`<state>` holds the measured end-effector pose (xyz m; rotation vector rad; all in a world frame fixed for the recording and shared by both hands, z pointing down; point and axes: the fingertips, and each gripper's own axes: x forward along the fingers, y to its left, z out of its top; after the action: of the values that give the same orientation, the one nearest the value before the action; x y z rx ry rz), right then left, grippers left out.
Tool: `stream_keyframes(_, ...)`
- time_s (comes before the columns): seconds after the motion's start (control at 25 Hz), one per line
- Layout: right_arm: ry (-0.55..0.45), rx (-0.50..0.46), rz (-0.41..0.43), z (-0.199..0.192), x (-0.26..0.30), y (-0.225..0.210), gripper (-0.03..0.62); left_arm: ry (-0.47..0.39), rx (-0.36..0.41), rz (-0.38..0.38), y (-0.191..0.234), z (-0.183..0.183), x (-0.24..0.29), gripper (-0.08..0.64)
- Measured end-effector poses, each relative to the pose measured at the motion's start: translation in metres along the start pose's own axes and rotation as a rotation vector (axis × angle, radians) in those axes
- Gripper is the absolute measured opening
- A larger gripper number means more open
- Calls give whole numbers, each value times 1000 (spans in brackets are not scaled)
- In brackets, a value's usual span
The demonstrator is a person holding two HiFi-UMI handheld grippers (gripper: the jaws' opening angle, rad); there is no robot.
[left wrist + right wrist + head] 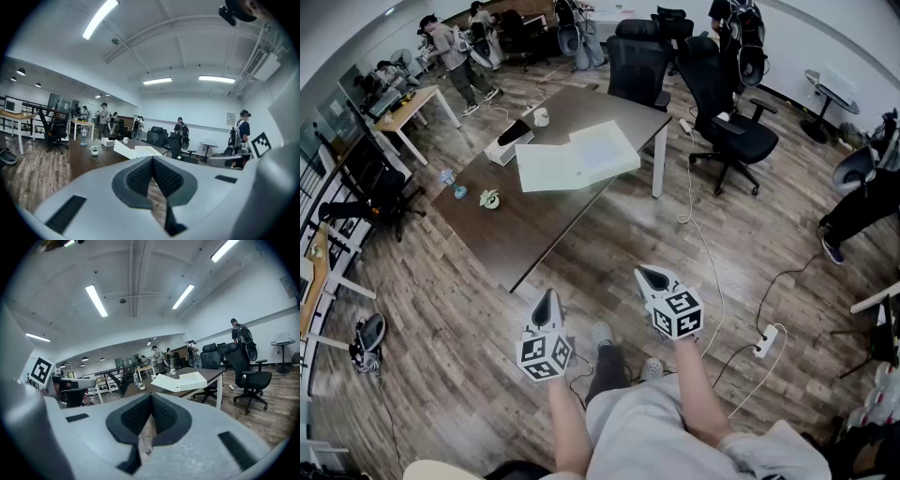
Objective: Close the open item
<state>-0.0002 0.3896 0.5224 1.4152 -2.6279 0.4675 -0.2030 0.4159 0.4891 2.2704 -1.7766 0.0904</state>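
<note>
Both our left claw and right claw are pressed together and empty, low in the frame. The open flat white cardboard box lies well ahead, upper centre, on the dark brown tabletop. We should step close, then swing its lid over squarely.

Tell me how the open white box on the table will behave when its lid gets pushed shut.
The white box looks like light card and sits on a smooth table, so it may slide when pushed. Its lid lies open, flat and thin, so it will probably flex rather than swing stiffly.
</note>
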Motion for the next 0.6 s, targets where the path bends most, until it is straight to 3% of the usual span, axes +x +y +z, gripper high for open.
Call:
stream_keyframes(0.28,-2,-1,-20,1,0,-13,5,-1,-8,21,0,1,6,5)
stream_keyframes(0.48,-59,85,-80,6,-3,-36,5,3,-25,-31,-9,-1,16,6)
stream_keyframes(0.6,-61,103,-95,7,1,-49,6,-2,-13,-24,-6,2,27,7)
